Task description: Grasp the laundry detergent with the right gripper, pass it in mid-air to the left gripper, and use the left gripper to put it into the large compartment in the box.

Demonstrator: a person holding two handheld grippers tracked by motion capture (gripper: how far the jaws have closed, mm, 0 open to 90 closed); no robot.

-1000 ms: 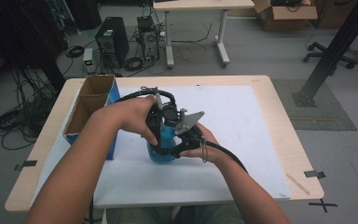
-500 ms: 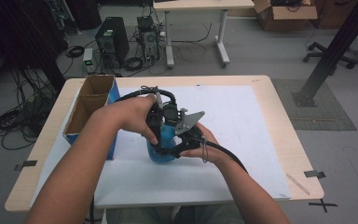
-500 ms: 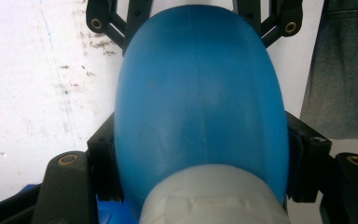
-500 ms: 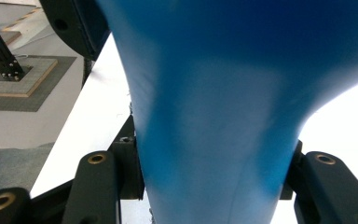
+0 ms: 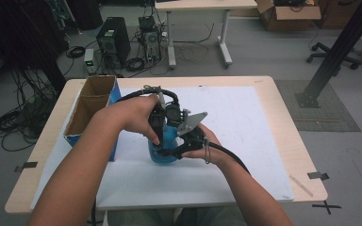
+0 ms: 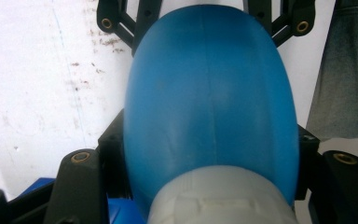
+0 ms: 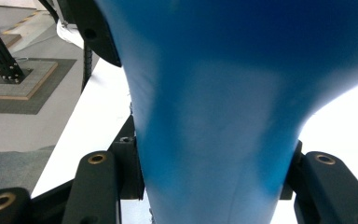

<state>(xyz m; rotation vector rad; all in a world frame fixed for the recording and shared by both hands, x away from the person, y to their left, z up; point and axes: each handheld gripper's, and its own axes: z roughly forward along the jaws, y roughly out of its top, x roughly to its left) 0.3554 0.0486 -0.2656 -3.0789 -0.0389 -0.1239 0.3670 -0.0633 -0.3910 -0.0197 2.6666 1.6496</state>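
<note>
Left jaws just closed on the blue bottle; hands, bottle otherwise same spot as the earlier frames.

Blue bottle (image 5: 164, 146) stands approx mid-table on the white sheet (image 5: 264, 122), nearer the front edge, just right of the cardboard box (image 5: 92, 106). Left gripper (image 5: 159, 126) now clamps the neck by the grey cap (image 6: 223, 196) from above; right gripper (image 5: 181, 149) is shut on the body lower down. Risks, my read: smooth rounded plastic, so a twist w/ uneven squeeze could slip or tip it; the two grippers are crowded & may knock. Box close on the left; open room right & toward the back edge.
</note>
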